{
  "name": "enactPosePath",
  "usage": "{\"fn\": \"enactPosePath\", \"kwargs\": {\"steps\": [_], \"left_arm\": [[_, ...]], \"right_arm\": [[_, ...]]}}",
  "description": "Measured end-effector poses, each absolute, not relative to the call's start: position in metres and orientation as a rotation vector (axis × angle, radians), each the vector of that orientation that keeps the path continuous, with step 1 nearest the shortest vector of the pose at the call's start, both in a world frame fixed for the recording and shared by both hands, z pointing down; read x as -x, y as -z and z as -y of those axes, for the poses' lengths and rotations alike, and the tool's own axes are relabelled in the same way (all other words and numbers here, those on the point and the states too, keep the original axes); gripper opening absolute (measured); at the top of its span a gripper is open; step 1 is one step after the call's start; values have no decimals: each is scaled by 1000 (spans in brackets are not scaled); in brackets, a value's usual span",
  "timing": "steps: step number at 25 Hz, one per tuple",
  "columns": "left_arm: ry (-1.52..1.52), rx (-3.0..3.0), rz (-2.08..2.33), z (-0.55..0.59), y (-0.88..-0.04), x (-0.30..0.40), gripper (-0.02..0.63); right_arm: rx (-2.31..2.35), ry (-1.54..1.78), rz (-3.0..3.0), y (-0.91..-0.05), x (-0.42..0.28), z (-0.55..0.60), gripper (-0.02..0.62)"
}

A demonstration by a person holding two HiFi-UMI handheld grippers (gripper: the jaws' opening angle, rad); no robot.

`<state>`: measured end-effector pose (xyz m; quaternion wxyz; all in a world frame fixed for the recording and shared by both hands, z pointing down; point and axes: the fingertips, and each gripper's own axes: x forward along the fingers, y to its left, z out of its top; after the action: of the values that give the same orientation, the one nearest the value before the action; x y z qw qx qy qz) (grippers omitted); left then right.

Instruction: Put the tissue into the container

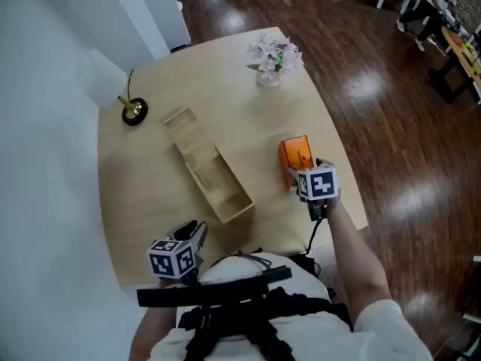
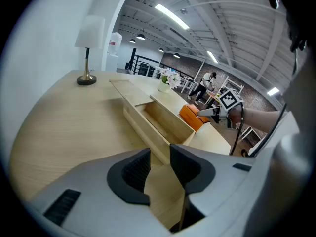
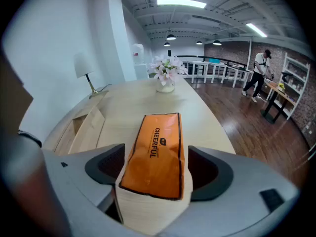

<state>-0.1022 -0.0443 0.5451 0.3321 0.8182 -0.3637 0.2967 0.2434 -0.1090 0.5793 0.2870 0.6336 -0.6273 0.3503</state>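
Note:
The orange tissue pack lies flat on the table, right of the wooden container. The container is a long open box whose lid is slid back toward the far end, and its near half is empty. My right gripper stands open, with the pack's near end between its jaws. The pads sit close on both sides and the pack rests on the table. My left gripper hovers at the near table edge, short of the container. Its jaws stand a narrow gap apart with nothing between them.
A small brass lamp with a white shade stands at the far left. A vase of pale flowers stands at the far edge. The table's right edge runs close to the tissue pack. Beyond it is dark wood floor. A person walks far off.

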Motion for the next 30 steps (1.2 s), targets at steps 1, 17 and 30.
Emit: {"fn": "enactPosePath", "kwargs": {"steps": [1, 17, 30], "left_arm": [[-774, -2138, 949, 44, -545, 102, 133], [-807, -2087, 976, 40, -557, 109, 132], [-727, -2104, 955, 43, -549, 104, 130]], "right_arm": [[-1687, -938, 1666, -583, -244, 112, 400], [-1643, -942, 1673, -601, -245, 118, 329], [-1685, -843, 1784, -544, -226, 124, 307]]}}
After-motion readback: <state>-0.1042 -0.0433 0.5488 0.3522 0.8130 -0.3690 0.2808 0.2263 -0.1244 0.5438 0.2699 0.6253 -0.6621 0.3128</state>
